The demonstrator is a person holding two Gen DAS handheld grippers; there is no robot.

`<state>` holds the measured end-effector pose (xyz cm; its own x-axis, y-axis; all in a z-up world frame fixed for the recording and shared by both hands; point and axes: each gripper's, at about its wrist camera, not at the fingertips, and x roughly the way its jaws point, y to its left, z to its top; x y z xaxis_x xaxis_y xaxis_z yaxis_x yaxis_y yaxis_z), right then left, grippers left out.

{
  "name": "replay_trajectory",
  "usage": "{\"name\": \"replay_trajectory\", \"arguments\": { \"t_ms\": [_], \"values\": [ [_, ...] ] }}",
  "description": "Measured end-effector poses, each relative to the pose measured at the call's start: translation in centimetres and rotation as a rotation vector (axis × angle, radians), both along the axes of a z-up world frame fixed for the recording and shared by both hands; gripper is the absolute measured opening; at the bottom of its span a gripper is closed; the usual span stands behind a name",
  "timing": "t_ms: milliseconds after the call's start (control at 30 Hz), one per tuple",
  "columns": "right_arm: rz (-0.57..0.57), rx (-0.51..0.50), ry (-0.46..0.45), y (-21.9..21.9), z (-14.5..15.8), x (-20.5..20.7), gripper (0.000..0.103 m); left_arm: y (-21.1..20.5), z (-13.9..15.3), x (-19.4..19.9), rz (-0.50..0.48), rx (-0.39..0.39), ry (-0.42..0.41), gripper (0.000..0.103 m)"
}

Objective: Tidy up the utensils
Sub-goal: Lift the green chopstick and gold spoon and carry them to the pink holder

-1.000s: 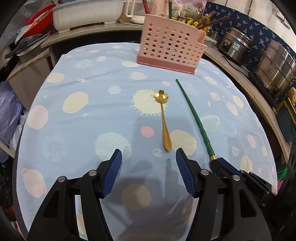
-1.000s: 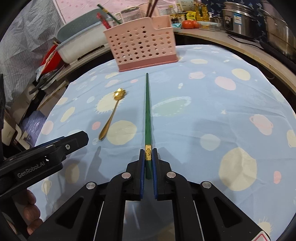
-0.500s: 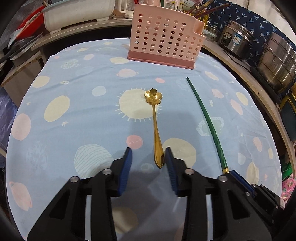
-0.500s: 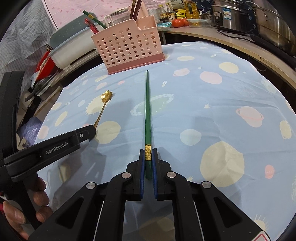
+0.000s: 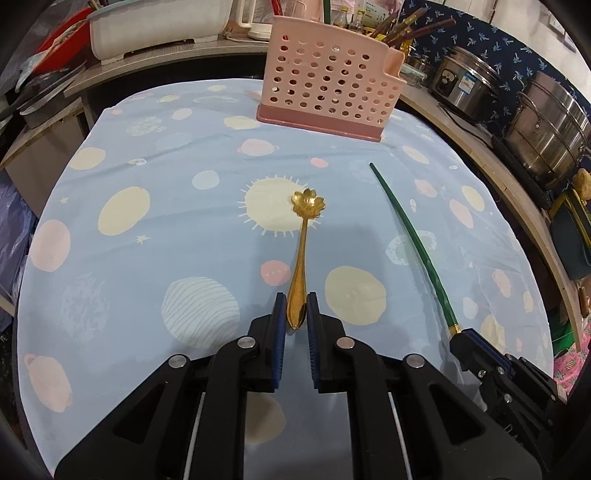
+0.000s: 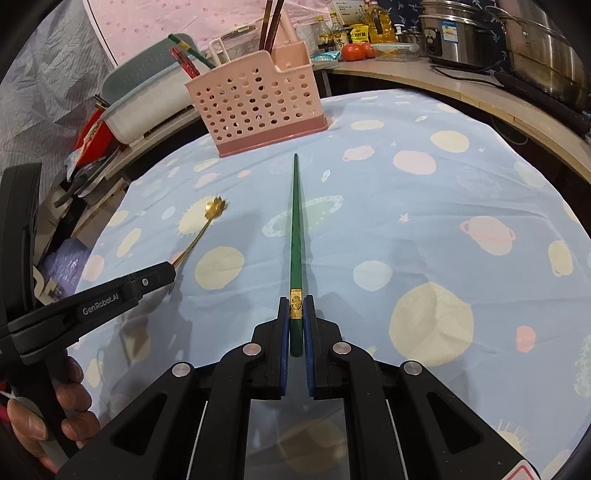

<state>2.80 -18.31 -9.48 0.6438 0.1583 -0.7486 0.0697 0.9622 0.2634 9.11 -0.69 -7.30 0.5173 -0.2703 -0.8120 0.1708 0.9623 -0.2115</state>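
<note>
A gold spoon (image 5: 303, 251) with a flower-shaped bowl lies on the blue planet-print cloth (image 5: 166, 229). My left gripper (image 5: 296, 306) is shut on the spoon's handle end. A green chopstick (image 6: 296, 236) with a gold band lies pointing at the pink perforated utensil basket (image 6: 255, 107). My right gripper (image 6: 296, 312) is shut on its thick end. The chopstick (image 5: 410, 243) and basket (image 5: 328, 96) also show in the left wrist view, and the spoon (image 6: 207, 221) in the right wrist view. The basket holds several chopsticks.
A white tub (image 5: 159, 26) and dark pans stand behind the table at the left. Steel pots (image 5: 546, 129) and a cooker (image 6: 450, 33) line the wooden counter at the right. Tomatoes (image 6: 356, 51) and bottles stand behind the basket.
My left gripper has moved forward over the spoon's handle and closed on it. My right gripper has stayed shut on the chopstick, and both views have drawn closer to the basket.
</note>
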Motion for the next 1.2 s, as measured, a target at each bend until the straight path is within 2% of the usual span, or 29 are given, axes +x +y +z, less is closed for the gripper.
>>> {"name": "replay_trajectory", "arguments": {
  "t_ms": [433,500,567,667,1200],
  "values": [
    [-0.041,0.052,-0.155,-1.9,6.3,-2.0,0.007,1.7,6.1,-1.8,0.024,-0.050,-0.119,0.010],
    [-0.040,0.057,-0.180,-1.9,7.4,-2.2,0.007,1.8,7.2,-1.8,0.023,-0.055,-0.141,0.009],
    [-0.037,0.064,-0.200,-1.9,8.4,-2.4,0.007,1.8,8.2,-1.6,0.024,-0.055,-0.161,0.001],
    [-0.035,0.072,-0.225,-1.8,9.6,-2.5,0.007,1.8,9.4,-1.4,0.018,-0.065,-0.182,0.001],
    [-0.043,0.109,-0.302,-3.1,13.4,-1.8,0.007,2.0,14.2,-0.8,0.016,-0.053,-0.277,0.001]
  ]
}}
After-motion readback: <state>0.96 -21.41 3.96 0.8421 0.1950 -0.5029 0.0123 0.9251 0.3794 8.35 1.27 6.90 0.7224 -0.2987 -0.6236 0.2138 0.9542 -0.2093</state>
